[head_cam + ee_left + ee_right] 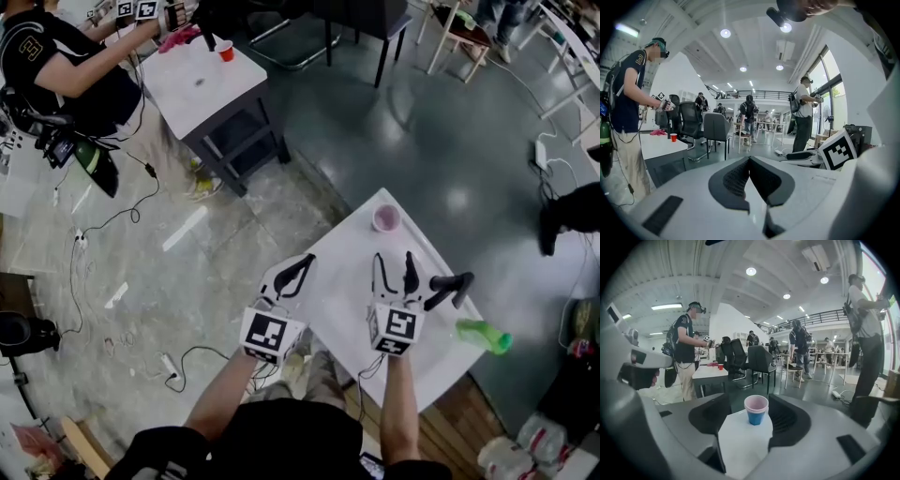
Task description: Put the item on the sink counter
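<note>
The right gripper [395,266] is held with its jaws spread wide, and nothing is clamped or touched by the pads. Through the gap between them a cup [756,409] is seen, pink at the rim and blue below. It stands upright on the white desk [342,300], straight ahead of the jaw tips and apart from them. Just beside this gripper on its right a dark angled object [452,285] is found, though what it is cannot be made out. Farther right and a little nearer the person, a green bottle [483,335] lies on its side near the desk's edge.

The left gripper [749,160] is held beside the right one, above the desk's left edge. Its jaws are pressed together at the tips, with nothing between them. The cup is placed ahead of it and off to its right, well apart.
</note>
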Motion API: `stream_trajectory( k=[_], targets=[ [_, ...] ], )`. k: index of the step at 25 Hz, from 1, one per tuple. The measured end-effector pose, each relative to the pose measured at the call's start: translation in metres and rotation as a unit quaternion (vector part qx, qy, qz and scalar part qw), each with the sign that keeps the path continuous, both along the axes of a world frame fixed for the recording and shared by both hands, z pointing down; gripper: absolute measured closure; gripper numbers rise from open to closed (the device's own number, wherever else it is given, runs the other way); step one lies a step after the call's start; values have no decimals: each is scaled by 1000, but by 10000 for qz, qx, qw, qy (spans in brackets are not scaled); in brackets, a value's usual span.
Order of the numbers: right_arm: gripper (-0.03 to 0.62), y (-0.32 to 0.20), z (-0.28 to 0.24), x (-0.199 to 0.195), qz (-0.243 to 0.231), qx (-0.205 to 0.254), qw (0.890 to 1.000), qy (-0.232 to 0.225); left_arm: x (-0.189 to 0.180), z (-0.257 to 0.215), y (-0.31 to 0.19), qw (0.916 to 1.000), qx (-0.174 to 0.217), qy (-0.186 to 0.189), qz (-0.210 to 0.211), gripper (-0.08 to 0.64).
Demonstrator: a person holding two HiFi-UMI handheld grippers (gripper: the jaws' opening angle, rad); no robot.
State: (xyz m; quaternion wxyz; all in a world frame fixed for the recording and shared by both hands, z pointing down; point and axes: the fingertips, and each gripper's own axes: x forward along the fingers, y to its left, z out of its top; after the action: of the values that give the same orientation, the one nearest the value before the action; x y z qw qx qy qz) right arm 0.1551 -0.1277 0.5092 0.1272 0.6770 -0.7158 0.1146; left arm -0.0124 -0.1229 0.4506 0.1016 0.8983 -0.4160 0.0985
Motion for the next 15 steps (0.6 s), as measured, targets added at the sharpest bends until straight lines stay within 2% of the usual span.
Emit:
stream_trajectory(
  k=[3, 15],
  targets=[
    [339, 14, -19, -4, 28, 106, 9999, 9, -3, -16, 10, 9998, 185, 63, 59, 557],
    [403, 76, -88, -14, 261, 576, 9980, 88, -15, -68, 56, 9984, 467, 152, 280, 557]
  ],
)
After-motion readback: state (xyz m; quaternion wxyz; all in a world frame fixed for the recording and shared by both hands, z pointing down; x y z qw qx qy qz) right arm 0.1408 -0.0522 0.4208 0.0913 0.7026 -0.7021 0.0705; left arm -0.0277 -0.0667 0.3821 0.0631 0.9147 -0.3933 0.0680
